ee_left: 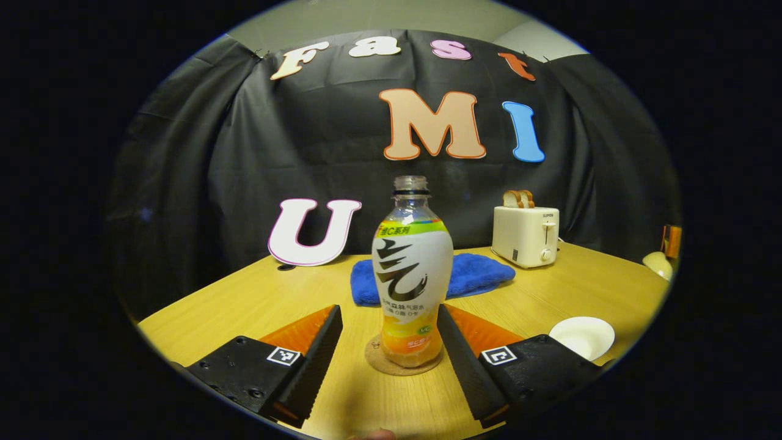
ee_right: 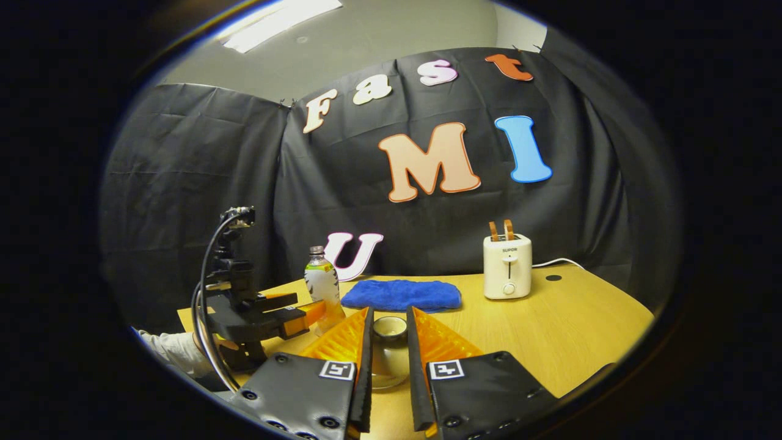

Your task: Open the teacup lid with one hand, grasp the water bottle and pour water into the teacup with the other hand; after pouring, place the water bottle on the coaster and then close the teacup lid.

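Observation:
An uncapped water bottle [ee_left: 412, 275] with a white, green and orange label stands upright on a round cork coaster [ee_left: 383, 365]. My left gripper [ee_left: 391, 324] is open, one finger on each side of the bottle's lower half, with a gap on the left side. In the right gripper view the bottle [ee_right: 322, 282] shows with the left gripper [ee_right: 313, 313] at its base. The open white teacup [ee_left: 583, 336] sits to the right of the bottle. My right gripper [ee_right: 389, 333] is shut on the teacup lid [ee_right: 389, 357], whose ring knob points up between the fingertips.
A blue cloth [ee_left: 470, 272] lies behind the bottle, and a white toaster [ee_left: 525, 235] with bread stands at the back right. A sleeved hand [ee_right: 177, 351] holds the left gripper near the table's left edge. Bare wooden table [ee_right: 568, 330] stretches to the right.

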Available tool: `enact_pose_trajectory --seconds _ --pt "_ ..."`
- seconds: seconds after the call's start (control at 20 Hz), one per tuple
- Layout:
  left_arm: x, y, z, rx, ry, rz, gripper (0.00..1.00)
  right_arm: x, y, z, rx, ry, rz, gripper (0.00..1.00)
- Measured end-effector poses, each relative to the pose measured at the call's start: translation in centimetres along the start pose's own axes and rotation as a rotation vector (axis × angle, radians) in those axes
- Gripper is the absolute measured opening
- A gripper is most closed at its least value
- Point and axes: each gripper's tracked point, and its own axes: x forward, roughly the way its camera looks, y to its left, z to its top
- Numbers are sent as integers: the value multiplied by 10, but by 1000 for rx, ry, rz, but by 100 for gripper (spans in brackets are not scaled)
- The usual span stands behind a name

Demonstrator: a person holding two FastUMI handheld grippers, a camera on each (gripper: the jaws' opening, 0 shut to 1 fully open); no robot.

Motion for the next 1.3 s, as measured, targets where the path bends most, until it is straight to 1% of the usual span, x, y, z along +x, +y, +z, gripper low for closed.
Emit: enact_pose_trajectory --seconds 0.15,0.35,0.55,0.8,1.15,1.2,1.3 --pt "-16 8 7 30 -27 9 91 11 14 -10 0 -12 20 31" --pt "-34 14 7 31 -37 10 91 25 22 -24 0 5 24 31" --pt "-45 26 8 40 -59 29 92 38 29 -33 -4 27 33 30" --pt "-52 28 3 24 -63 17 92 49 33 -47 -25 61 18 30" --pt "-58 40 -2 18 -75 32 92 62 26 -70 -27 116 -12 29" --pt "-57 41 -3 18 -76 33 92 64 25 -73 -29 126 -17 31" --pt "-58 42 -3 16 -80 33 92 66 23 -81 -37 142 -28 28"
